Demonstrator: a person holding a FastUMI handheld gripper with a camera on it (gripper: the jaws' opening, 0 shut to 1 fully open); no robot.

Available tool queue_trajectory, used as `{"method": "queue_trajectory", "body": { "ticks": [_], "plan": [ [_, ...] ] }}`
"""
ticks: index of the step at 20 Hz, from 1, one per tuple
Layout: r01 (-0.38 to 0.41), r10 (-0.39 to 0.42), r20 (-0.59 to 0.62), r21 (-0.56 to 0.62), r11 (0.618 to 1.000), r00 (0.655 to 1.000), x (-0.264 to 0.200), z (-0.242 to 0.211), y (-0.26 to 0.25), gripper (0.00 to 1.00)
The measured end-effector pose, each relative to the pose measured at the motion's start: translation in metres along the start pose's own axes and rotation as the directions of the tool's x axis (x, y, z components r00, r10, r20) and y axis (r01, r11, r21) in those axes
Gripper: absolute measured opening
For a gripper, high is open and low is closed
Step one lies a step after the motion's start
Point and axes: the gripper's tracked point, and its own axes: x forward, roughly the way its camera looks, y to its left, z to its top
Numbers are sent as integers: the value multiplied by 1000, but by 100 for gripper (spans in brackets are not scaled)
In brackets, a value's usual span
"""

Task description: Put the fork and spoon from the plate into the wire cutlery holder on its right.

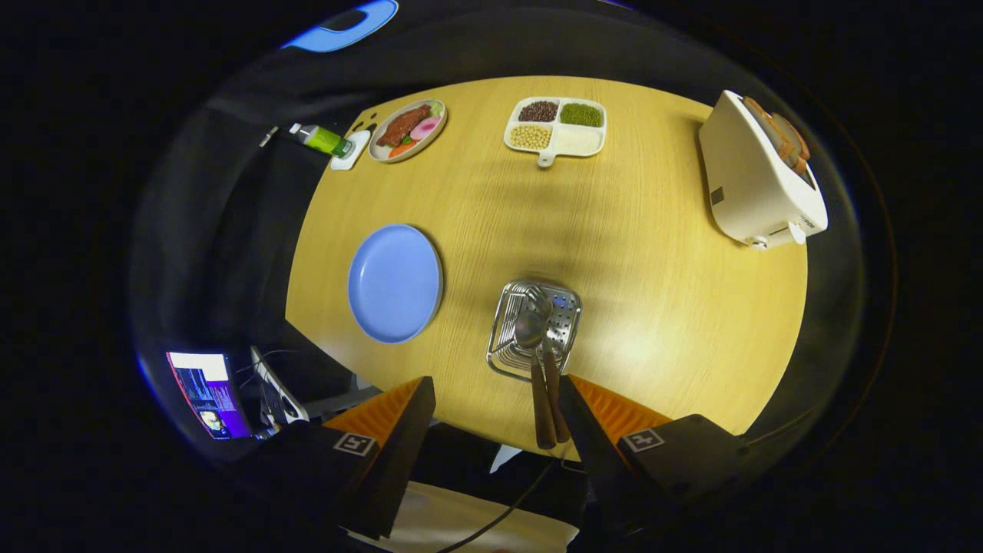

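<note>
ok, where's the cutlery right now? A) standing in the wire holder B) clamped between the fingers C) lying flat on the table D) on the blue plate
A: the fork and spoon stand in the wire holder, handles sticking up; the blue plate beside it is bare, and the gripper is open, holding nothing.

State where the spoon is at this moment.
In the gripper view the spoon stands head-down in the wire cutlery holder beside the fork, right of the blue plate, just ahead of the open gripper.
</note>
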Motion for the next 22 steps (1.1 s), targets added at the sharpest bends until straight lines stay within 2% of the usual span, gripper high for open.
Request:
{"method": "queue_trajectory", "body": {
  "ticks": [6, 8, 10, 12, 15, 18, 22],
  "plan": [
    [17, -21, 213, 22, 1000, 977, -45, 9, 23, 100],
    [15, -31, 303, 54, 998, 952, -65, 19, 32, 100],
    [11, -51, 418, 99, 995, 907, -91, 35, 39, 100],
    [34, -103, 538, 137, 990, 836, -122, 47, 41, 99],
    [76, -184, 702, 183, 980, 688, -182, 59, 46, 99],
    [129, -233, 808, 194, 973, 542, -234, 62, 48, 99],
    [230, -268, 912, 201, 952, 312, -296, 60, 53, 99]
  ]
}}
